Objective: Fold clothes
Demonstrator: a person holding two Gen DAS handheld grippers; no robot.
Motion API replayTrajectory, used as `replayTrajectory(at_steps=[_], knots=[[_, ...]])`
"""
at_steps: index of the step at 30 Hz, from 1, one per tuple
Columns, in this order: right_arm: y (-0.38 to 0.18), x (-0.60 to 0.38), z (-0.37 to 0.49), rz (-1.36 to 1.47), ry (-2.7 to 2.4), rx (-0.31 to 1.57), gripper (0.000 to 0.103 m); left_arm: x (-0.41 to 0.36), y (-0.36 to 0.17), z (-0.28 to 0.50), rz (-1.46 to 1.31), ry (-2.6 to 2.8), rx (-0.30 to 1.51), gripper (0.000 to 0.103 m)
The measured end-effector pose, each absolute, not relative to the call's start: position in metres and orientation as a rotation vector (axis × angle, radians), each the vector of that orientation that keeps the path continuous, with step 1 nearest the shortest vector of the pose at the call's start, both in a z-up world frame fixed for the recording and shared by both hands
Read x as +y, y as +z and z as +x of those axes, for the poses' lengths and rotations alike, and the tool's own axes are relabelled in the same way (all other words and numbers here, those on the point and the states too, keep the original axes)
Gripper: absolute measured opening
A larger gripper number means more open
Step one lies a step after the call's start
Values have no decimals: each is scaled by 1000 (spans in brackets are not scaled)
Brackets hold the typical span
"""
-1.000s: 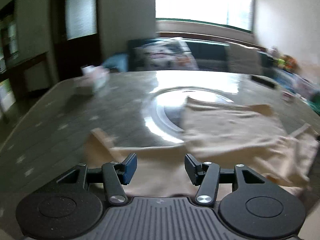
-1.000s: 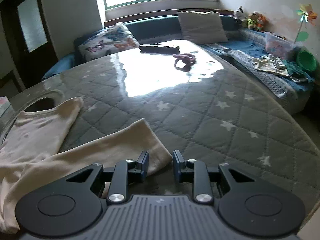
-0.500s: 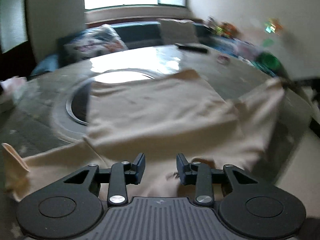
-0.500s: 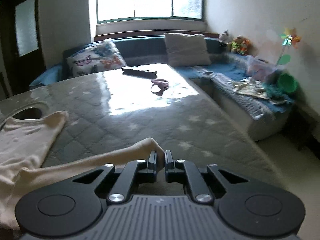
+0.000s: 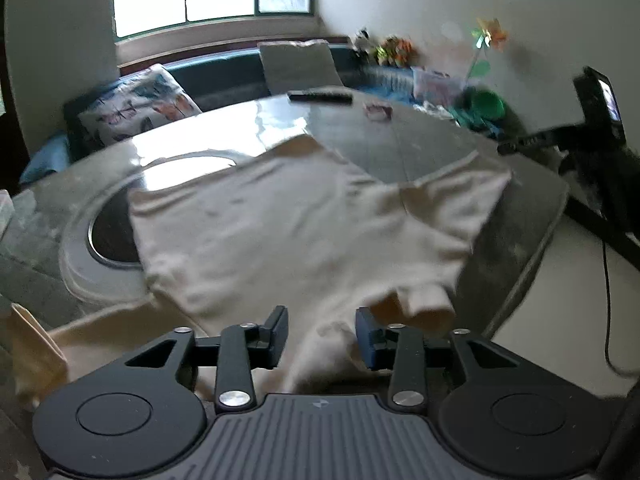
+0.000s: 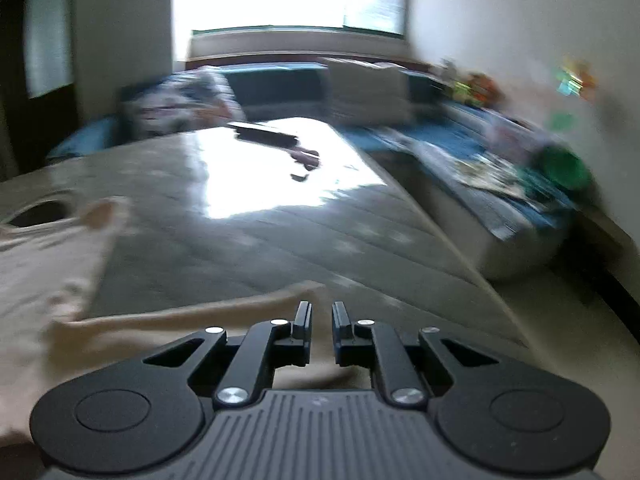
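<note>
A cream shirt [image 5: 300, 220] lies spread on the grey quilted table [image 5: 400, 152], one sleeve reaching toward the right edge. My left gripper [image 5: 322, 320] hovers at the shirt's near hem. Its jaws are opening; a raised fold of cloth sits between them, and the pads stand clear of it. In the right wrist view the shirt's sleeve [image 6: 200, 316] runs under my right gripper [image 6: 321, 312], the sleeve's end just past the fingertips. The right jaws are opening, with a narrow gap showing between the pads. The shirt's body [image 6: 40, 264] lies at the left.
A dark round opening [image 5: 108, 236] in the table sits under the shirt's left side. A black remote [image 5: 320, 97] and a small pink item [image 5: 378, 110] lie at the far end. The table's edge [image 5: 532, 260] drops off on the right; a phone stand [image 5: 600, 104] is beyond.
The left view has swung right across the shirt; its jaws narrowed, then widened. The right jaws closed on the sleeve end half a second ago and now show a gap.
</note>
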State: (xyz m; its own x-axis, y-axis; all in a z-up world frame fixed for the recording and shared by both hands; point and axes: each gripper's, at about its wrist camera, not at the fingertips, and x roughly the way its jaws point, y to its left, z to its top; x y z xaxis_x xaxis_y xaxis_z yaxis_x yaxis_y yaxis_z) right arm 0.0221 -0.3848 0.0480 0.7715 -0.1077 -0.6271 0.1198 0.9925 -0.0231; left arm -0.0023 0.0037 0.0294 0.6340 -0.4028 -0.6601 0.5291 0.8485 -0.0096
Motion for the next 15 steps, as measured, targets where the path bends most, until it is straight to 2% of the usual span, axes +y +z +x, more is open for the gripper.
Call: replayTrajectory(at_steps=[2,4,8,10,15], knots=[[54,-365,22,8,-19,686,14,2,30,-1,190,-521,703,51],[57,-341,21,-5,98,699,22,2,30,1,183,-506,706,51],[59,-295,18,-58,311,726,23,4,27,7,164,-465,702,51],[58,-268,15,-99,420,739,30,4,24,12,160,-449,710,49],[49,-222,11,-173,566,762,31,-3,11,16,188,-474,741,49]])
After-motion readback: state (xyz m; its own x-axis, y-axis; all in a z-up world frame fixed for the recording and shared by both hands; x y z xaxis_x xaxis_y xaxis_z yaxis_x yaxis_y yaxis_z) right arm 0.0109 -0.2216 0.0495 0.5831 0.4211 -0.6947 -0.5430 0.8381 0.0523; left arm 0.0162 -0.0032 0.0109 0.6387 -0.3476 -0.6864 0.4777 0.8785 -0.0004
